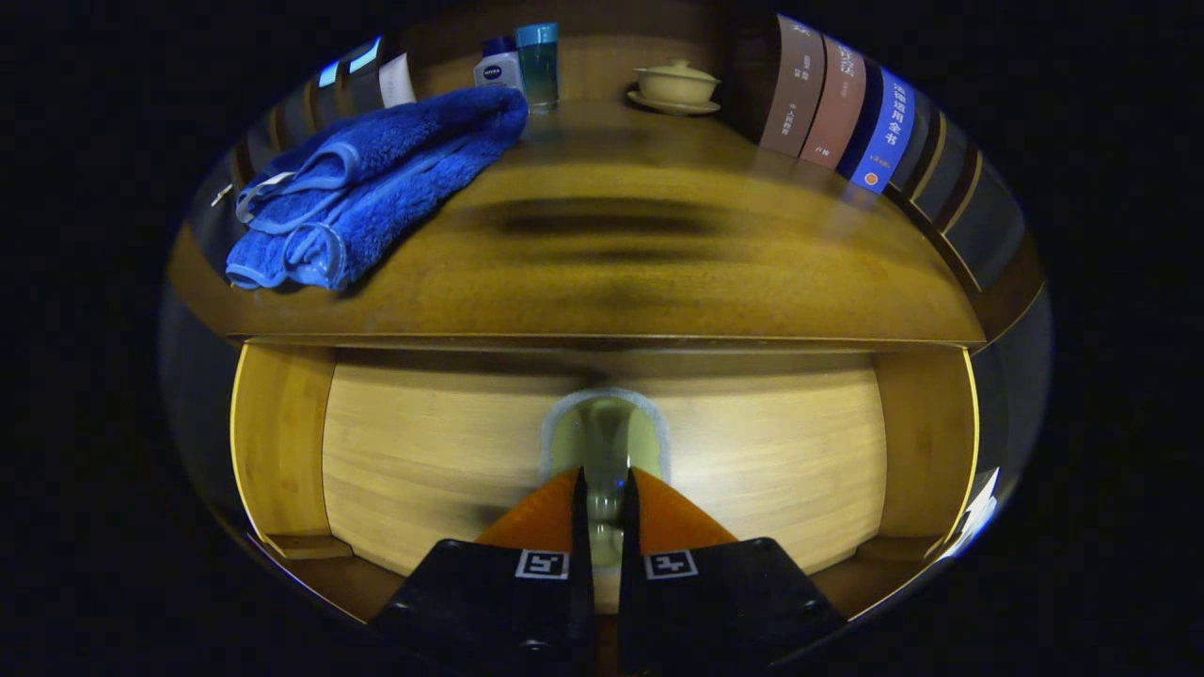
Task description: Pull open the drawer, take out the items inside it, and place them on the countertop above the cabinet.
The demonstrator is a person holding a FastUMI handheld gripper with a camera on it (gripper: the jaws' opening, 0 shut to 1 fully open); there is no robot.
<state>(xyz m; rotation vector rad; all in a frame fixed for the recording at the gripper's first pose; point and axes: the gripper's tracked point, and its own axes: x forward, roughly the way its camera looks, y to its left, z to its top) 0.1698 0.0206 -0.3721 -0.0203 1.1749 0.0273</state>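
Pinching the drawer's glass knob (607, 442), the gripper (604, 498) has both fingers pressed against its sides at the middle of the bamboo drawer front (423, 461). Above, the countertop (658, 273) carries a folded blue towel (376, 183), a lidded cup (675, 85) and books (837, 108).

Cabinet (282, 442): light bamboo side panels, warm and bright.
Table (611, 273): darker wood top, blurred shadow across its middle.
Back wall (602, 66): wood panel behind the table.
Light: dim overall, surroundings dark.
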